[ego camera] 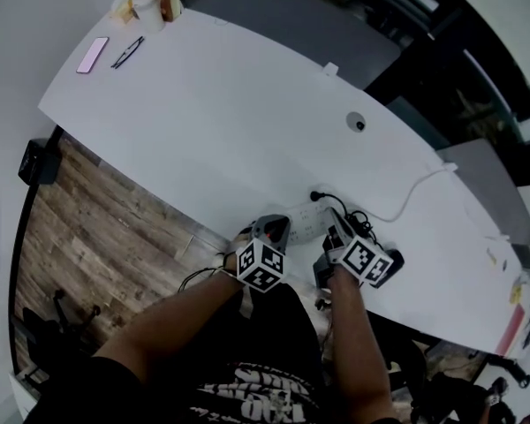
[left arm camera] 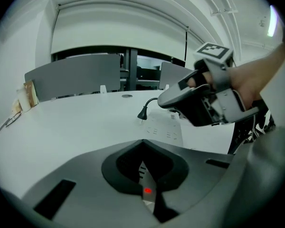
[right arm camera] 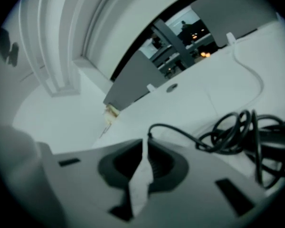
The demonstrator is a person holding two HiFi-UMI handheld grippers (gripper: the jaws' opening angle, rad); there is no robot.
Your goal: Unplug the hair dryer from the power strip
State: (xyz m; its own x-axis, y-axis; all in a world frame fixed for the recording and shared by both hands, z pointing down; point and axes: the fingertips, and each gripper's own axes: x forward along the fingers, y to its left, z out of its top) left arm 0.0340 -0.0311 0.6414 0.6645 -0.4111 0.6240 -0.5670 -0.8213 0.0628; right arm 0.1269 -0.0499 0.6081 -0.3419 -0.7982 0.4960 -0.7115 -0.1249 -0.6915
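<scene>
Currently, the black plug sits in the far end of the white power strip, just beyond the tips of the right gripper. The right gripper's jaws are pressed together with nothing gripped. The plug's cord starts just past those tips and runs to the gripper's right into a loose coil. A dark shape beyond the coil is too blurred to identify.

The left gripper is just beside the right one, over the strip's near end. Its jaws are also together. A red light shows through the slit between them. Contact with the strip cannot be confirmed.

Both grippers work close to the near edge of the table. Behind them is the table's edge, then the wood floor. Ahead of them the white top lies open as far as a round cable port. A thin white cable crosses the top ahead and to the right of the right gripper.

View differences:
- The head view alone shows a pink phone and a cup well apart, at the far left end.
- The left gripper view alone shows the right gripper side-on and grey partition panels behind the table.
- The right gripper view alone shows the full coil.
</scene>
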